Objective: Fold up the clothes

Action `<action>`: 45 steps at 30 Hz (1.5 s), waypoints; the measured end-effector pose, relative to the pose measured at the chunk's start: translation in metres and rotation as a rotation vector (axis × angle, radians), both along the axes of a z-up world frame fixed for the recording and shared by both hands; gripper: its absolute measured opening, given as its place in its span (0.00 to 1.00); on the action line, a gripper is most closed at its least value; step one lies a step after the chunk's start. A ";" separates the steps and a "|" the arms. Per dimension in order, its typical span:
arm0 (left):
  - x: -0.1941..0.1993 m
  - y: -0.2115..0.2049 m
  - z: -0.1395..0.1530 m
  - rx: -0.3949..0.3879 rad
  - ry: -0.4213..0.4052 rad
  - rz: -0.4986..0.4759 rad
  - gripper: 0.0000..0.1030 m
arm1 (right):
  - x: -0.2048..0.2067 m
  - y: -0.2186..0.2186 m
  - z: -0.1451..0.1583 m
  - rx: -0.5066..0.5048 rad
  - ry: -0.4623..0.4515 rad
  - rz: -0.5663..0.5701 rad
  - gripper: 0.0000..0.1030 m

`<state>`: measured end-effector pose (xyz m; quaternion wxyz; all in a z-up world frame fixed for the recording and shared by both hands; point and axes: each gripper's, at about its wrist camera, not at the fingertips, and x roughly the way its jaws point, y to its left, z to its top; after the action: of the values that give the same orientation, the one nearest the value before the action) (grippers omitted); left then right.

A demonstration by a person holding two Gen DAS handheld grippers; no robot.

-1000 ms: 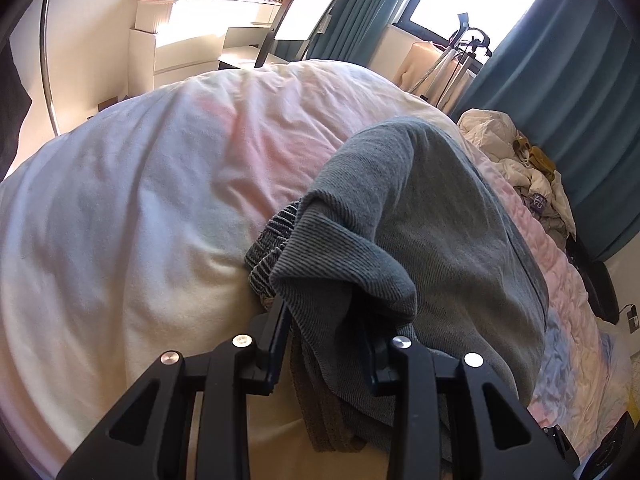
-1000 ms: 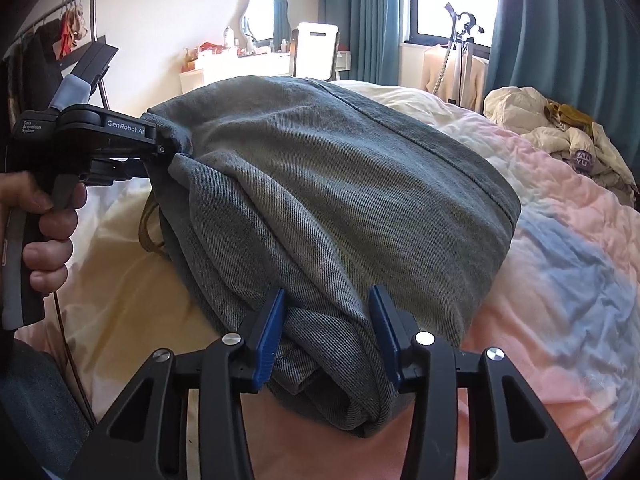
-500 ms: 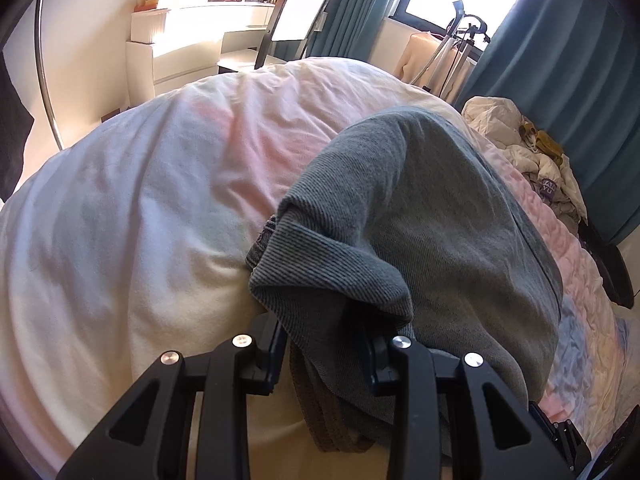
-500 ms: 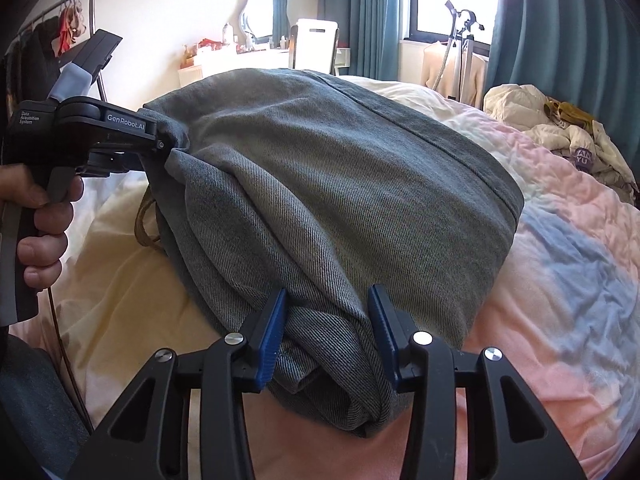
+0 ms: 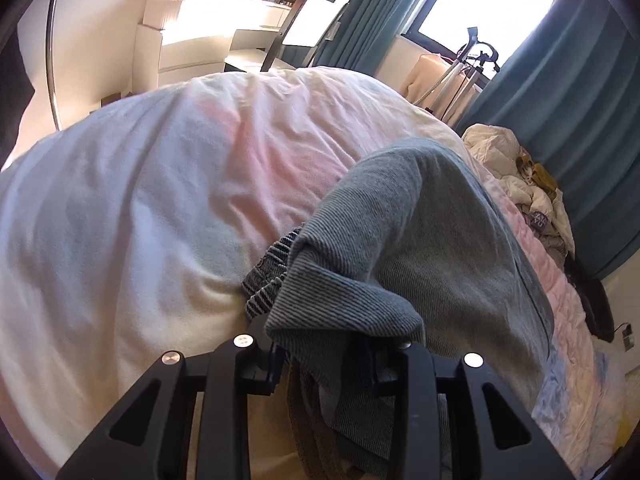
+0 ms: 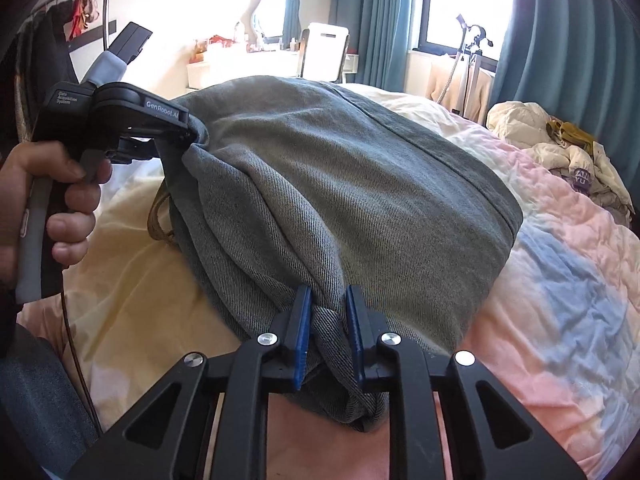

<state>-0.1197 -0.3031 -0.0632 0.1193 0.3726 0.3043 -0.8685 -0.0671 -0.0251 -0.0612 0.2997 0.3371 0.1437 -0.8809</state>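
The right gripper (image 6: pixel 327 334) has just been closing, and its blue pads (image 6: pixel 301 336) now pinch a bunched fold at the near edge of the grey denim garment (image 6: pixel 360 184). The left gripper (image 5: pixel 322 364), held in a hand (image 6: pixel 60 204), stands partly closed with its jaws clamped on another corner of the same denim garment (image 5: pixel 432 248). The garment lies folded over on a pastel quilt (image 6: pixel 560 264) covering the bed, with a heap of pale clothes (image 6: pixel 560 152) farther off by the teal curtains (image 6: pixel 568 40).
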 end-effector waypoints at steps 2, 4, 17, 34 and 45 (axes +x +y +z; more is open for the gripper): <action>0.000 -0.009 -0.009 0.081 0.011 0.007 0.30 | -0.004 -0.002 -0.004 0.010 0.001 0.014 0.17; 0.002 -0.012 -0.011 0.127 0.025 0.010 0.30 | -0.005 -0.003 -0.006 0.018 0.003 0.013 0.17; 0.038 -0.002 -0.046 0.574 -0.040 0.024 0.37 | -0.023 0.035 0.002 -0.214 -0.184 -0.046 0.21; 0.028 0.031 -0.079 0.764 -0.050 0.144 0.44 | -0.089 0.143 -0.024 -0.743 -0.566 -0.359 0.53; -0.008 0.056 -0.066 0.809 0.065 0.018 0.52 | -0.134 0.131 -0.047 -0.788 -0.646 -0.371 0.71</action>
<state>-0.1275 -0.2475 -0.1294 -0.0391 0.3591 0.6283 -0.6890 -0.2011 0.1057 -0.1080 0.2719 0.4725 -0.3591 -0.7576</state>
